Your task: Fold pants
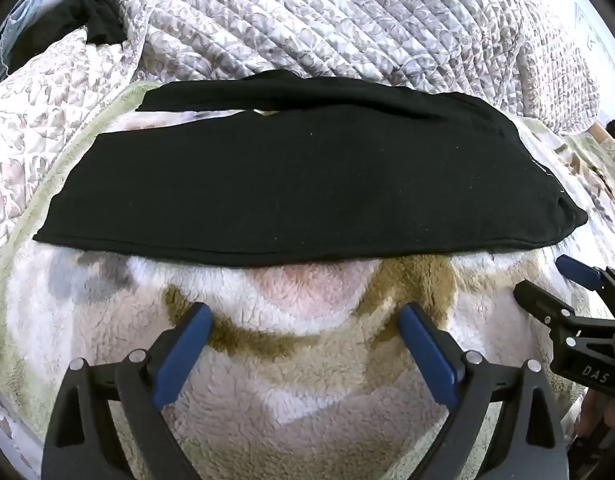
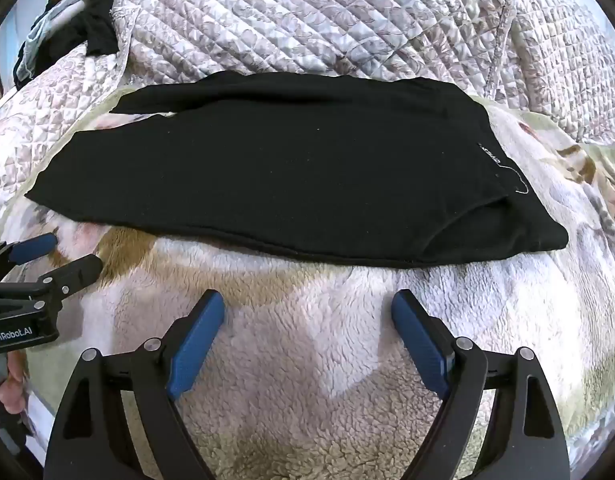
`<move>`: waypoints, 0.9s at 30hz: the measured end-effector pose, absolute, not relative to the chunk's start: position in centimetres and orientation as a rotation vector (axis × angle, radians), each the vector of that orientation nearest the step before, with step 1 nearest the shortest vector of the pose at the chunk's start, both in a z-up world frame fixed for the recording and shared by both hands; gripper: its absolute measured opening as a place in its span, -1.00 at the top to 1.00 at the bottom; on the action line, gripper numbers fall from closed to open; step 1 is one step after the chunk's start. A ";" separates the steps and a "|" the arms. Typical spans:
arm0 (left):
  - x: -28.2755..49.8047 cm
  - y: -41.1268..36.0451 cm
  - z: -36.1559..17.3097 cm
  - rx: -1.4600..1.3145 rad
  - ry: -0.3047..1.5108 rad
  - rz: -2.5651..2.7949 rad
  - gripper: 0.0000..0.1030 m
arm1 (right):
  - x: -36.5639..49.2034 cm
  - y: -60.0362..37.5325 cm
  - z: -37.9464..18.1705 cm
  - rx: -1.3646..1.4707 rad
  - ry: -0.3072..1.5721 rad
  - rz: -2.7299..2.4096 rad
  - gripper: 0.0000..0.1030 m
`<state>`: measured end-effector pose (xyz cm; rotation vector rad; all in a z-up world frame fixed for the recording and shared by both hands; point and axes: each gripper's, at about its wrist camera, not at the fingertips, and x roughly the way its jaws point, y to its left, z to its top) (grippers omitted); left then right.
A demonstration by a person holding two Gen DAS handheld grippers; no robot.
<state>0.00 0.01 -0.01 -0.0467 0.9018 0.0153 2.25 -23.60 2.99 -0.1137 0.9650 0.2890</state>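
**Soft black pants, both jaws wide and empty**

Fleecy blanket covers the bed beneath us. Beyond our left gripper and right gripper, both spread wide and holding nothing, lie the black pants, flat, limp and light. We judge the near hem edge easiest to pinch.

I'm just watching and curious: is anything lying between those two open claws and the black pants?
Nothing visible. Only bare fleece blanket lies between the left gripper and the near edge of the black pants, and likewise ahead of the right gripper. Both grippers are open and empty.
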 end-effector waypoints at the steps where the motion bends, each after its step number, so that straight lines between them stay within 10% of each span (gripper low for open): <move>1: 0.0 0.0 0.0 -0.046 0.902 0.015 -0.88 | 2.2 -23.6 3.0 -0.118 0.965 0.287 -0.67; 27: 0.0 -0.4 -0.4 -0.035 0.906 0.007 -0.94 | 2.1 -23.5 3.0 -0.119 0.958 0.286 -0.67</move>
